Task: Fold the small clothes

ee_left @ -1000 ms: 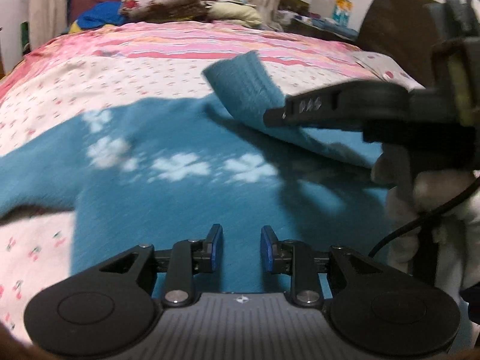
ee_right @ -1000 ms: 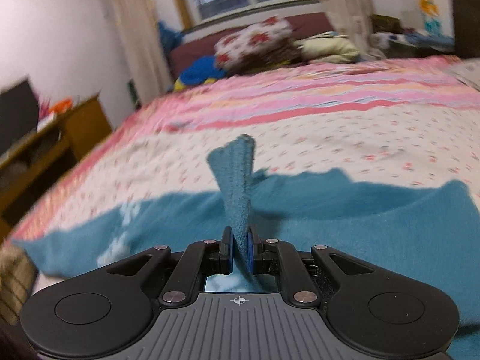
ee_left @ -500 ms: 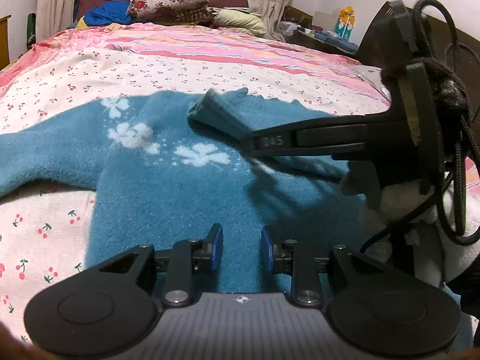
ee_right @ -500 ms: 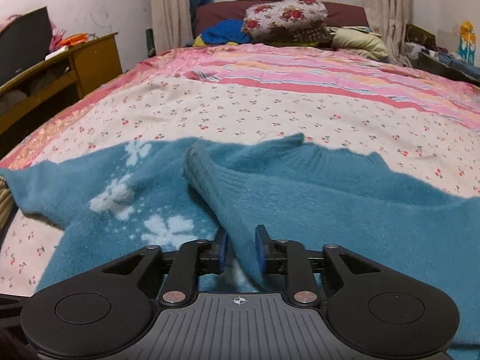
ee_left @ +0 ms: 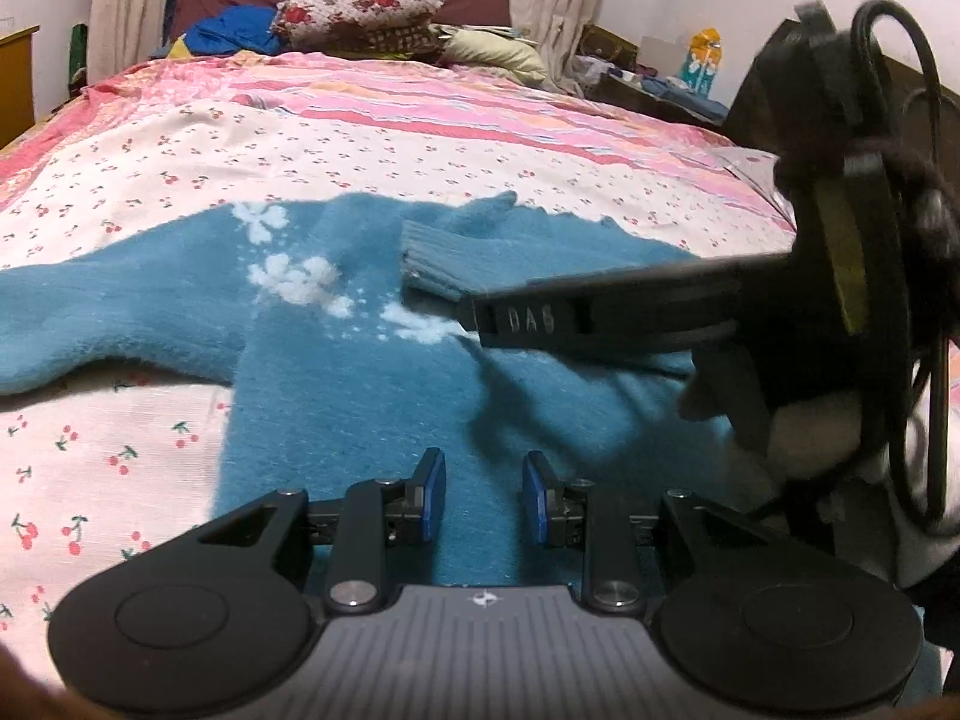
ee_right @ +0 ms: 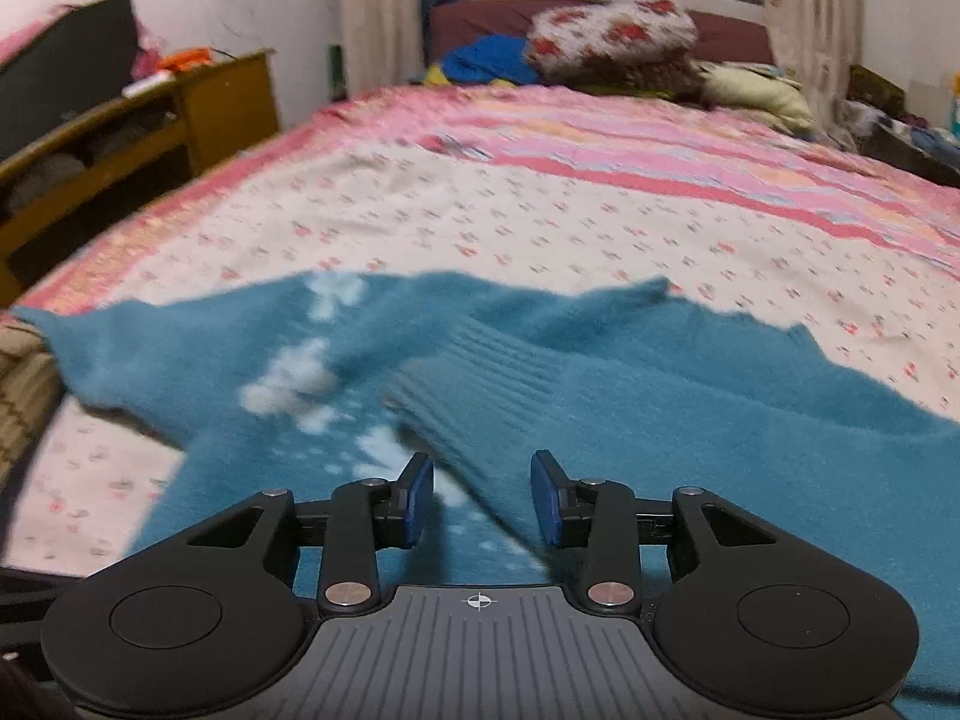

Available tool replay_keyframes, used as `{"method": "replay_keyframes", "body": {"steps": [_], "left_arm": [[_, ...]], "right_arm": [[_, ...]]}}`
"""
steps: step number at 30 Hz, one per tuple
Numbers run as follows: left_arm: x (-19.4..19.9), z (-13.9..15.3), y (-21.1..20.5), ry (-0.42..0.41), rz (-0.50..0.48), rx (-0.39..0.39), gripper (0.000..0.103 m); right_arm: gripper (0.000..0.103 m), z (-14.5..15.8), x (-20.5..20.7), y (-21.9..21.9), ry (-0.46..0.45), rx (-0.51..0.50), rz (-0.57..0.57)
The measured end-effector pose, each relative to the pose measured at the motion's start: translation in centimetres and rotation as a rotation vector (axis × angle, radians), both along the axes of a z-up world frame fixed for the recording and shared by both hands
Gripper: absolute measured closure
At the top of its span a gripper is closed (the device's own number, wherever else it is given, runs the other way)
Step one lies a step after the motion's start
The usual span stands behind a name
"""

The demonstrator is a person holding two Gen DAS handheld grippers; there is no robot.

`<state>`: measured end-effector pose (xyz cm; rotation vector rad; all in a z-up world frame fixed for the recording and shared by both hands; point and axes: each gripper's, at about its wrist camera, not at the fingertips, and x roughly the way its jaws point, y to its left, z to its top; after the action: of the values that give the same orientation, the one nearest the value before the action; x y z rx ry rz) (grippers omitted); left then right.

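A teal fuzzy sweater (ee_left: 360,396) with white flower marks lies flat on the bed; it also shows in the right wrist view (ee_right: 690,420). Its right sleeve, with a ribbed cuff (ee_right: 474,372), lies folded across the chest; the cuff also shows in the left wrist view (ee_left: 444,258). My right gripper (ee_right: 482,495) is open, its jaws standing either side of the sleeve without gripping it. In the left wrist view its black body (ee_left: 630,315) reaches in from the right. My left gripper (ee_left: 483,495) is open and empty, low over the sweater's lower body.
The bedspread (ee_left: 300,144) is pink and white with cherry print. Pillows and bedding (ee_left: 360,6) are piled at the headboard. A wooden shelf unit (ee_right: 150,126) stands left of the bed. A dark nightstand with items (ee_left: 660,90) is at the right.
My right gripper carried the sleeve down across the sweater's chest, then opened and let it go. The sleeve now lies flat. My left gripper stayed open and barely moved.
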<state>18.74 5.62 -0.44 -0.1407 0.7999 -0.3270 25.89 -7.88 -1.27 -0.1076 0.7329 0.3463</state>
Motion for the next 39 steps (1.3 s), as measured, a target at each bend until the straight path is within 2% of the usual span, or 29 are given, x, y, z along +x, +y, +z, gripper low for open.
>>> {"method": "replay_keyframes", "body": {"steps": [4,12,17,23,26,30,34,39], "left_arm": [[-0.2,0.0,0.5,-0.01,0.025,0.018,0.069],[0.8,0.6,4.5,-0.02,0.148,-0.009,0.069],[2.0,0.9,8.7,-0.024,0.291,0.004,0.068],[3.3,0.2,14.8,0.015,0.532,-0.053,0.069],[3.4,-1.1,16.7,0.049,0.615,-0.114,0.069],[3.8,-2.6,17.2,0.062,0.68,-0.153,0.068],[4.5,-2.5,17.6,0.055,0.722,-0.193,0.068],[5.2,-2.4,17.8,0.06,0.778,-0.169,0.066]], "right_arm": [[0.068,-0.9,0.2,1.0,0.028,-0.068,0.002],[0.067,-0.1,-0.6,1.0,0.036,0.005,0.004],[0.067,-0.2,-0.9,1.5,0.047,0.038,0.027],[0.067,0.1,-1.0,2.5,0.045,0.095,0.058],[0.067,0.1,-1.3,3.2,0.046,0.11,0.073],[0.067,-0.1,-1.4,3.7,0.053,0.116,0.082],[0.067,-0.2,-1.4,3.7,0.057,0.117,0.083],[0.067,-0.6,-1.3,3.7,0.061,0.108,0.075]]}}
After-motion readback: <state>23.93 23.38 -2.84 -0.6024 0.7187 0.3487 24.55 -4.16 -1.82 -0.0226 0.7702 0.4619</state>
